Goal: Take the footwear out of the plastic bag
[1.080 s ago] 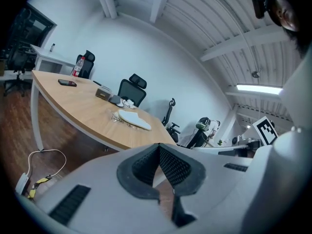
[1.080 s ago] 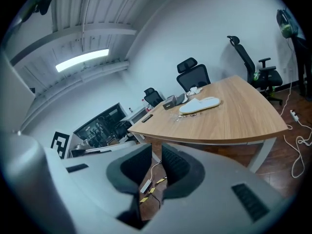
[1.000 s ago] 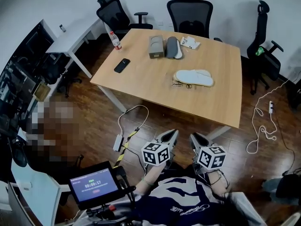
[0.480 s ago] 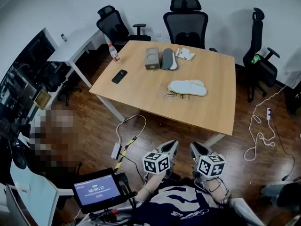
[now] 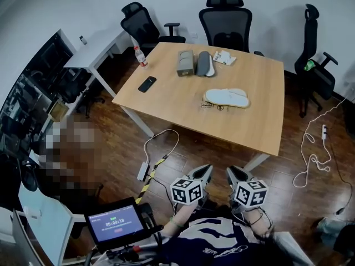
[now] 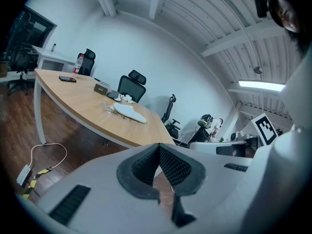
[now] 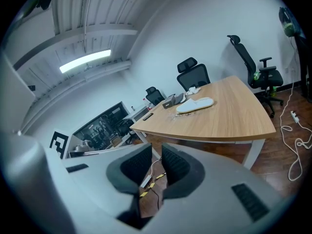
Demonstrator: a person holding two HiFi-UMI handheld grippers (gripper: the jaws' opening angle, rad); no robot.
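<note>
A pair of white slippers [image 5: 226, 97] lies flat on the wooden table [image 5: 260, 121], in what looks like a clear plastic bag. They also show far off in the left gripper view as slippers [image 6: 129, 112] and in the right gripper view as slippers [image 7: 195, 105]. Both grippers hang side by side over the floor, well short of the table. My left gripper [image 5: 203, 171] has its jaws together and holds nothing [image 6: 158, 148]. My right gripper [image 5: 232, 172] has a narrow gap between its pads, with nothing in it [image 7: 156, 154].
On the table's far side lie a grey box [image 5: 185, 63], a dark slipper [image 5: 204, 64], a white packet [image 5: 224, 57], a phone [image 5: 146, 84] and a bottle [image 5: 139, 55]. Office chairs [image 5: 224, 21] ring the table. Cables [image 5: 158, 148] lie on the floor, and a timer screen [image 5: 113, 223] sits at lower left.
The head view has swayed and the table sits slightly differently in frame. Both grippers have drifted a little lower in the picture, still side by side. Their jaws look unchanged.
</note>
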